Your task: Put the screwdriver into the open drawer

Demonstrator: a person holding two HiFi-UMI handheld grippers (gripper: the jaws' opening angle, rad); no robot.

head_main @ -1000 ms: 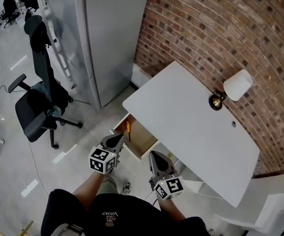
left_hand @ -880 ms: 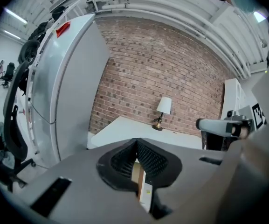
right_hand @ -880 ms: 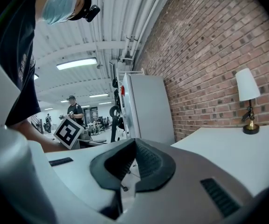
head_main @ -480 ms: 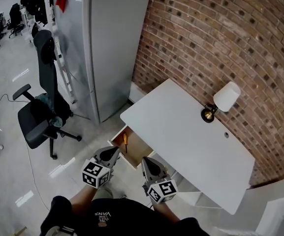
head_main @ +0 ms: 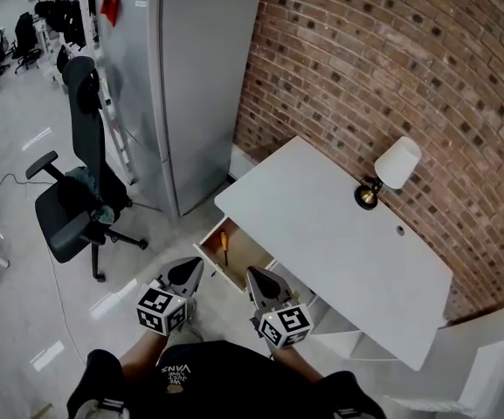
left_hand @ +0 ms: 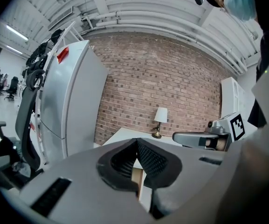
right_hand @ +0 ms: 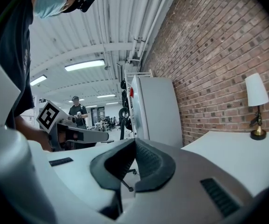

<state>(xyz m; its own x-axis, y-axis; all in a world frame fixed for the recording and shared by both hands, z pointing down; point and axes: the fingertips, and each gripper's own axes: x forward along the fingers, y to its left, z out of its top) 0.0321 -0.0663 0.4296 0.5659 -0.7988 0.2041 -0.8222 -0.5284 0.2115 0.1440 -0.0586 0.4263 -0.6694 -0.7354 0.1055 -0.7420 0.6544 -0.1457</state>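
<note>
So the screwdriver (head_main: 224, 244) was already lying inside the open drawer (head_main: 245, 255), orange handle and all, close to the drawer's left side. The drawer was pulled out from under the white desk (head_main: 339, 234), which sat against the brick wall (head_main: 391, 51) with a little lamp (head_main: 390, 169) on its far edge. Both grippers hung just short of the drawer front, not touching anything. Left gripper (head_main: 190, 269) had its jaws pressed together with nothing between them, and the right gripper (head_main: 257, 278) was the same, closed up and empty. A black office chair (head_main: 72, 199) and a grey fridge (head_main: 182, 77) stood off to the left
</note>
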